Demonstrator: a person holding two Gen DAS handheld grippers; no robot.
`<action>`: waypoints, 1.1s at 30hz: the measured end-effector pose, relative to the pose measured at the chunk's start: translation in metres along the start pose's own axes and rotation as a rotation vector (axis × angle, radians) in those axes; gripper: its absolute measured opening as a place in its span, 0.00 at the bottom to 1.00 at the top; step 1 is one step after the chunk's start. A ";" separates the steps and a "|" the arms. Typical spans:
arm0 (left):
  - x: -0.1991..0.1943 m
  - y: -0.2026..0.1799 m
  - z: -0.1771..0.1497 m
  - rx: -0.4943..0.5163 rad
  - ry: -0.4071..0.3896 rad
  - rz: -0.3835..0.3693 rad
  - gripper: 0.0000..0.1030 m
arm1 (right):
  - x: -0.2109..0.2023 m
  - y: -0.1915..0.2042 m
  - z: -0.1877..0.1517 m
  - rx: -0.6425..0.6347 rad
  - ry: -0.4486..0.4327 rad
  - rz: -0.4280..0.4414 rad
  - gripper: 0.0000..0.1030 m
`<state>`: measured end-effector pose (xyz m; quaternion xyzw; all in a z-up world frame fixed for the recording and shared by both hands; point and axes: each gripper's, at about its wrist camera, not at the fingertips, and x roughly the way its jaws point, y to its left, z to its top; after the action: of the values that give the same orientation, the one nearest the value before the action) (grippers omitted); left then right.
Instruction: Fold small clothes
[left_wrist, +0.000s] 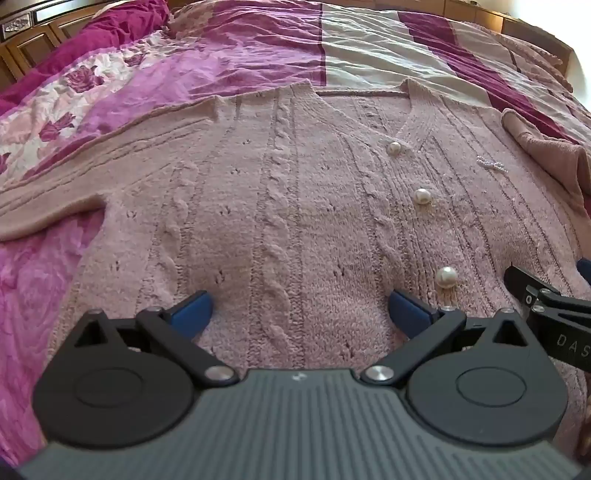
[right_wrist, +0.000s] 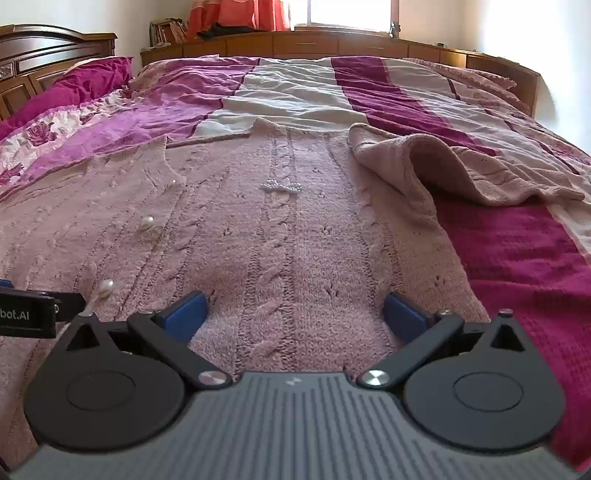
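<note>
A pale pink cable-knit cardigan (left_wrist: 295, 192) with pearl buttons (left_wrist: 422, 196) lies front-up on the bed, collar away from me. Its left sleeve (left_wrist: 51, 199) stretches out flat to the left. The right sleeve (right_wrist: 436, 166) is folded over and bunched at the shoulder. My left gripper (left_wrist: 299, 312) hovers open over the lower left half of the cardigan, blue pads (left_wrist: 192, 314) wide apart with nothing between them. My right gripper (right_wrist: 293, 314) hovers open over the lower right half, and its tip (left_wrist: 546, 299) shows at the left wrist view's right edge.
The bed is covered by a pink, magenta and white striped quilt (right_wrist: 303, 96), floral at the left (left_wrist: 66, 99). A dark wooden headboard (right_wrist: 48, 48) stands at the left, a wooden frame (right_wrist: 332, 42) runs along the far side under a window with orange curtains (right_wrist: 236, 14).
</note>
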<state>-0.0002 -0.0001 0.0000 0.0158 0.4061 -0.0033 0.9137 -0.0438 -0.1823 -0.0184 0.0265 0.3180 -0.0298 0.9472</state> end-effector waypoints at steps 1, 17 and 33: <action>0.000 0.000 0.000 -0.002 0.001 -0.001 1.00 | 0.000 0.000 0.000 -0.003 0.000 -0.002 1.00; 0.001 0.001 0.003 0.000 0.007 -0.004 1.00 | 0.000 0.001 0.000 0.000 -0.003 0.000 1.00; -0.001 0.001 0.003 0.003 0.004 -0.003 1.00 | 0.000 0.001 -0.001 -0.001 -0.006 -0.002 1.00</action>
<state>0.0019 0.0008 0.0027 0.0166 0.4080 -0.0051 0.9128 -0.0446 -0.1808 -0.0191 0.0255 0.3152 -0.0304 0.9482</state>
